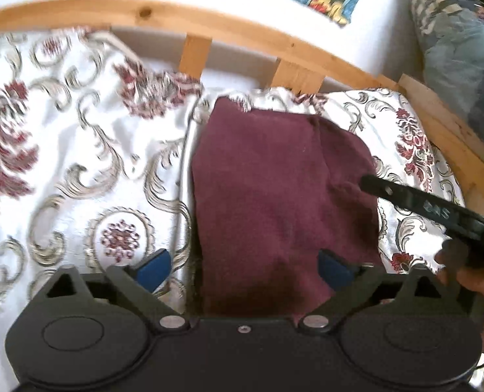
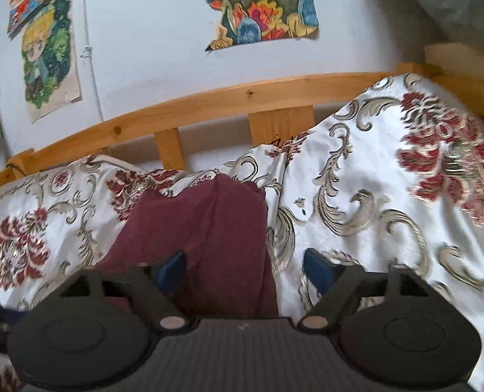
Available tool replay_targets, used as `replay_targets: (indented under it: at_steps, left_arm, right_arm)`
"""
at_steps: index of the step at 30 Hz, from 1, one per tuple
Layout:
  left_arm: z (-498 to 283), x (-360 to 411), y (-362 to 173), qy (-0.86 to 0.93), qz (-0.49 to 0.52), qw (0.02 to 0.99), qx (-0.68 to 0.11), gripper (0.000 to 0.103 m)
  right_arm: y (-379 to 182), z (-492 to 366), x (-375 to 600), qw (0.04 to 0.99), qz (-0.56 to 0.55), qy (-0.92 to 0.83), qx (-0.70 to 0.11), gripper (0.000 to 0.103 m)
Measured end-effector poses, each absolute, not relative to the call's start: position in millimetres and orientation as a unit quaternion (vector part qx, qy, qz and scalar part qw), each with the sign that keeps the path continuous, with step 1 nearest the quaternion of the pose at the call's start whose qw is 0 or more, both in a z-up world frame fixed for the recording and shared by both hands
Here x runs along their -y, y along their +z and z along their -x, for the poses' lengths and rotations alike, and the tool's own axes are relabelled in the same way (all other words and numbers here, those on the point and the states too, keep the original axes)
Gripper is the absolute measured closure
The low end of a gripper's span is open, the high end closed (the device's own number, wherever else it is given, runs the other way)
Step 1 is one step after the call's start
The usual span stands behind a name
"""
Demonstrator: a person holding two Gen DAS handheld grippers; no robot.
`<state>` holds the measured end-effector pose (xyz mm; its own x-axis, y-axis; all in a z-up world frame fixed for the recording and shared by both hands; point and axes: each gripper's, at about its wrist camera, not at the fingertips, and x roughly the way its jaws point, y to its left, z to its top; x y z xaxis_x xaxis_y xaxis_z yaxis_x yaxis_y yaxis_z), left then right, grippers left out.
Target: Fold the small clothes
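Right below my left claw (image 1: 243, 269) lies the maroon garment (image 1: 274, 196), its blue-padded jaws spread wide with nothing pinched between them. My right claw (image 2: 245, 269) stands just as wide, one pad over the garment's edge, the other over the bedspread (image 2: 372, 196), and it grips nothing either. In the left wrist view that right claw reaches in from the side as a black finger whose tip sits at the garment's right edge, with my hand (image 1: 470, 281) behind it.

The garment looks like a soft, matte, slightly fuzzy knit, folded into a tall, roughly rectangular shape with a rounded far corner and a lengthwise crease. It rests on the bed, on the glossy white bedspread woven with grey-gold scrolls and dark red flowers, rumpled into ridges around it.

Farther off runs a pale wooden bed rail (image 1: 209, 21) with short knotty slats, then a white wall with colourful paper pictures (image 2: 264, 9) stuck on it.
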<state>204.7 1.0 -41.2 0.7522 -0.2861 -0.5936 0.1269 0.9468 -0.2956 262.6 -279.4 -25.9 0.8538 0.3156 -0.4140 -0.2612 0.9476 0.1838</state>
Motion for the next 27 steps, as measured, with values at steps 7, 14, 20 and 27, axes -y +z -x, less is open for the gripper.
replay_targets:
  at_steps: [7,14,20,27]
  left_arm:
    - [-142.9,6.9,-20.3,-0.085,0.070,0.950,-0.294,0.001]
    - [-75.1,4.7,-13.7,-0.066,0.028,0.962,-0.263,0.001]
    - [-40.2,-11.5,-26.2,-0.060,0.023,0.961,-0.271,0.001]
    - [-32.4,-19.0,-34.1,-0.059,0.030,0.960,-0.273,0.001]
  right_arm:
    - [-3.4,-181.6,281.3,0.965,-0.059,0.148,-0.208,0.000]
    - [14.4,-97.9,278.6,0.964,-0.058,0.140,-0.218,0.000]
    - [9.4,-49.8,281.2,0.960,-0.055,0.125,-0.245,0.000]
    - [5.0,-33.7,272.0,0.965,-0.023,0.119,-0.234,0.000]
